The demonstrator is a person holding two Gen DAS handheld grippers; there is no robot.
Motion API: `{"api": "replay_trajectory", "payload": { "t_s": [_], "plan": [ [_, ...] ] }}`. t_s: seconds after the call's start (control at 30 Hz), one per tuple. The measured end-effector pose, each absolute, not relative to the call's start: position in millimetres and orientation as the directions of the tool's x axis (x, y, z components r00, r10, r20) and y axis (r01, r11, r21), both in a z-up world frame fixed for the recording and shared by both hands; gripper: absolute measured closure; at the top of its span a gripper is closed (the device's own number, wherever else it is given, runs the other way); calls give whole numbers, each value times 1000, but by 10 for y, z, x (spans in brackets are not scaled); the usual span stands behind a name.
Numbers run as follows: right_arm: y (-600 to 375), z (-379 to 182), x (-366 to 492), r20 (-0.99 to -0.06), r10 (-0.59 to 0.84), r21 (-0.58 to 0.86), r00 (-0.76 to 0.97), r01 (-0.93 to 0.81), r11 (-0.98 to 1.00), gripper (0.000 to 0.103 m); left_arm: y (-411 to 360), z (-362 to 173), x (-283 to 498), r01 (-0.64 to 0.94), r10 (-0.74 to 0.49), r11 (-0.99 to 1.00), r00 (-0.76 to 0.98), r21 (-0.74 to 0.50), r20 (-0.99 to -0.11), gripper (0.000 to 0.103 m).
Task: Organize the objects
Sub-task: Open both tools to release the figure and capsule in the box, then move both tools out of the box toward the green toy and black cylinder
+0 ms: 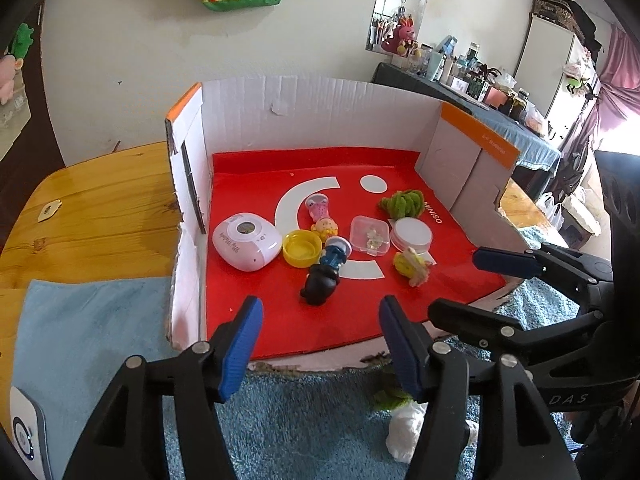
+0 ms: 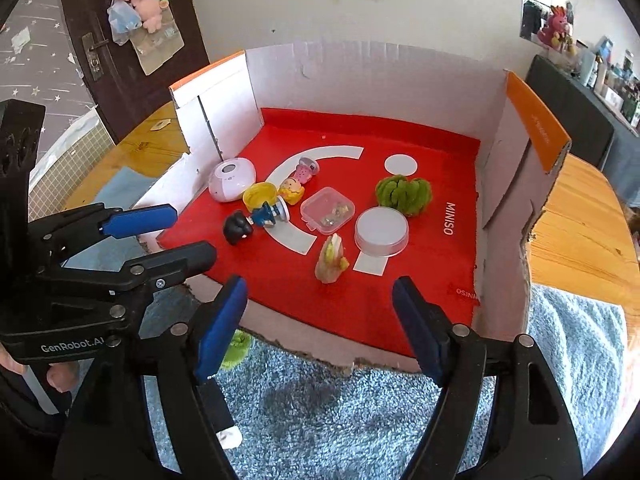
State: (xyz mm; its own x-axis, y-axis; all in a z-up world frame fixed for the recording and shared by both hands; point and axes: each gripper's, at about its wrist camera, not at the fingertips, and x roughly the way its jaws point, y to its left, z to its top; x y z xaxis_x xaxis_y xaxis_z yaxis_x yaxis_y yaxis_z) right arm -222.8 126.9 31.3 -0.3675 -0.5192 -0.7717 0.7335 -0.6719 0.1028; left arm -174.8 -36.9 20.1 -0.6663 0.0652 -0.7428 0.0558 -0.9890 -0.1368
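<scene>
**Both tools spread and empty before the tray of small things**

The left tool (image 1: pixel 320 320) and the right tool (image 2: pixel 320 304) are held at the torn open front of the cardboard tray (image 1: pixel 320 100), each with its jaws spread wide and nothing between them. The small things are gathered on the red mat (image 2: pixel 360 312) inside the tray, ahead of both tools.

Nearest the left tool, almost straight ahead, the black figure (image 1: pixel 320 286) is seen lying down, head to the front, in line with the blue figure (image 1: pixel 335 254) behind it; their shared long axis runs roughly away from the tool, towards the yellow cap (image 1: pixel 302 248) and the pink-and-white device (image 1: pixel 246 246). Nearest the right tool, the pale green-and-yellow toy (image 2: pixel 331 260) stands upright just ahead, with the round white tin (image 2: pixel 381 230) and the clear plastic box (image 2: pixel 327 211) behind it. The green plush (image 2: pixel 404 194) sits farther back.

The black figure is judged the readier pick for the left tool, with the jaws closing across its body
</scene>
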Motion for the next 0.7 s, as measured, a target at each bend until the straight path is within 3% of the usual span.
{"api": "replay_trajectory", "payload": {
  "t_s": [0.2,0.7],
  "plan": [
    [1308,362,-2148,-765,-523,93,-377,738,-669,18,-367,227,-1670,71,50,-989,-677,-133,-734,30],
    [1417,493,-1825,-744,-518,40,-422,746,-665,11,-390,305,-1405,106,28,-984,-702,-143,-712,14]
  ]
}}
